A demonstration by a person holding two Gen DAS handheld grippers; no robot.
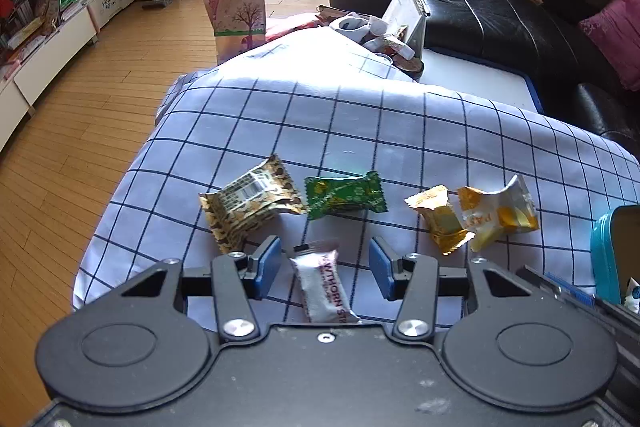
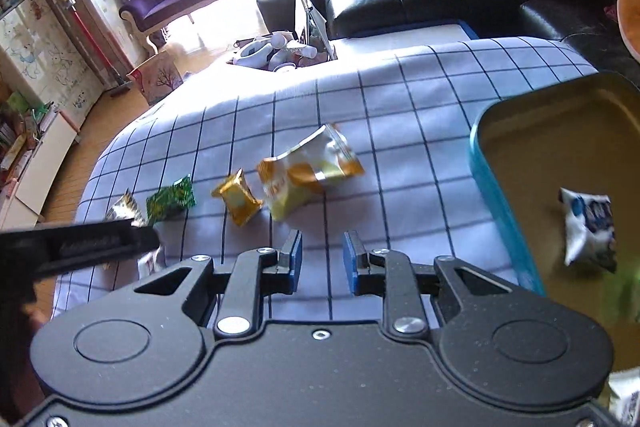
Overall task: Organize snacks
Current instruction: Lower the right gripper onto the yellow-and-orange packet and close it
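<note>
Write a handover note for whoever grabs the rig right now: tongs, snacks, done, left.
Left tongs: open, straddling the white hawthorn strip packet on the checked cloth, pads not on it.
Right tongs: open, narrow gap, nothing between them, over bare cloth.
Blue tin: on the right, with a white-and-blue packet in it.
Loose on the cloth: brown patterned packet, green packet, small gold packet, white-and-yellow packet.
Done: at least one snack is in the tin.
Left: close on the hawthorn strip, likely move it to the tin, then the other four.
</note>
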